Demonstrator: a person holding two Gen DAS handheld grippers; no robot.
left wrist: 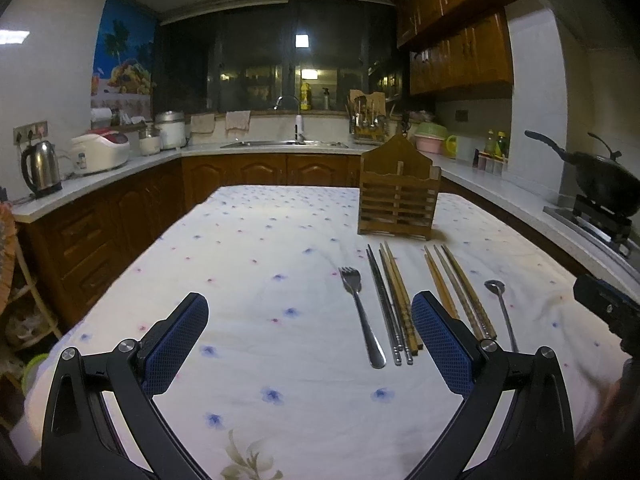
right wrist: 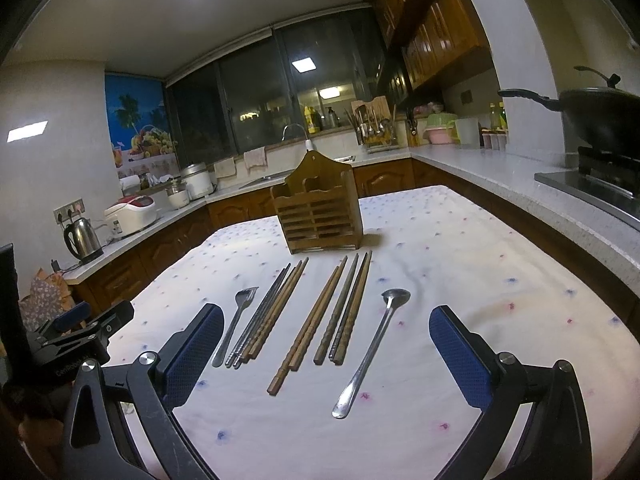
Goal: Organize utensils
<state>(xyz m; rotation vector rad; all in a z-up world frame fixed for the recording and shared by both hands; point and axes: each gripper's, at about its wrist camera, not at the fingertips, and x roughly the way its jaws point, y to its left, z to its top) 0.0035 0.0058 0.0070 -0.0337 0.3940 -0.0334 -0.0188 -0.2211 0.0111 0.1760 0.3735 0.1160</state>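
A wooden slatted utensil holder [left wrist: 398, 196] [right wrist: 320, 216] stands upright at the far side of the table. In front of it lie a metal fork [left wrist: 362, 314] [right wrist: 234, 326], a bunch of metal and wooden chopsticks [left wrist: 394, 304] [right wrist: 270, 314], a second bunch of wooden chopsticks [left wrist: 460, 292] [right wrist: 328, 320] and a metal spoon [left wrist: 502, 312] [right wrist: 374, 344]. My left gripper [left wrist: 310, 344] is open and empty, above the cloth left of the fork. My right gripper [right wrist: 326, 360] is open and empty, above the second bunch of chopsticks and the spoon.
The table has a white flowered cloth [left wrist: 260, 260] [right wrist: 460, 248]. Kitchen counters run around it, with a kettle [left wrist: 40, 168], a rice cooker [left wrist: 102, 152], a sink [left wrist: 284, 144] and a black wok on the stove [left wrist: 600, 176] [right wrist: 600, 112] to the right.
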